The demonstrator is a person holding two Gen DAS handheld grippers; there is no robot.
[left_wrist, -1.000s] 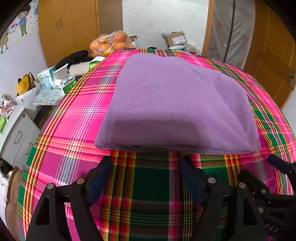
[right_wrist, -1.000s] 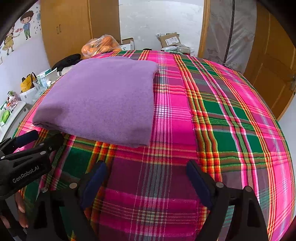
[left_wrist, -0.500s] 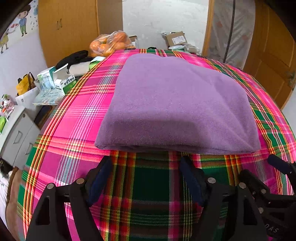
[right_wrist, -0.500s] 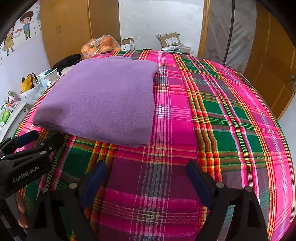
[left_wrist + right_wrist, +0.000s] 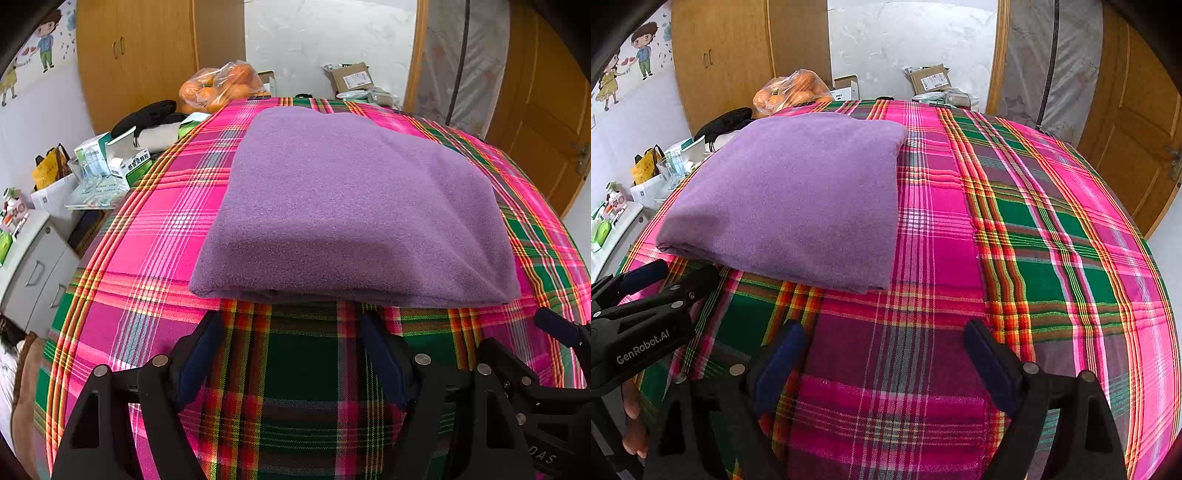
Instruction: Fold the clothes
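Observation:
A purple fleece cloth (image 5: 351,206) lies folded into a neat rectangle on the pink and green plaid bedspread (image 5: 295,387). It also shows in the right wrist view (image 5: 798,199), toward the left. My left gripper (image 5: 291,354) is open and empty, just short of the cloth's near edge. My right gripper (image 5: 882,354) is open and empty over bare plaid, to the right of the cloth's near corner. The left gripper's body (image 5: 639,332) shows at the lower left of the right wrist view.
A bag of oranges (image 5: 221,86), boxes (image 5: 122,158) and dark clothing (image 5: 147,114) crowd the bed's far left side. A white drawer cabinet (image 5: 33,266) stands at the left. Wooden doors (image 5: 1137,122) stand at the right. Cardboard parcels (image 5: 931,79) lie beyond the bed.

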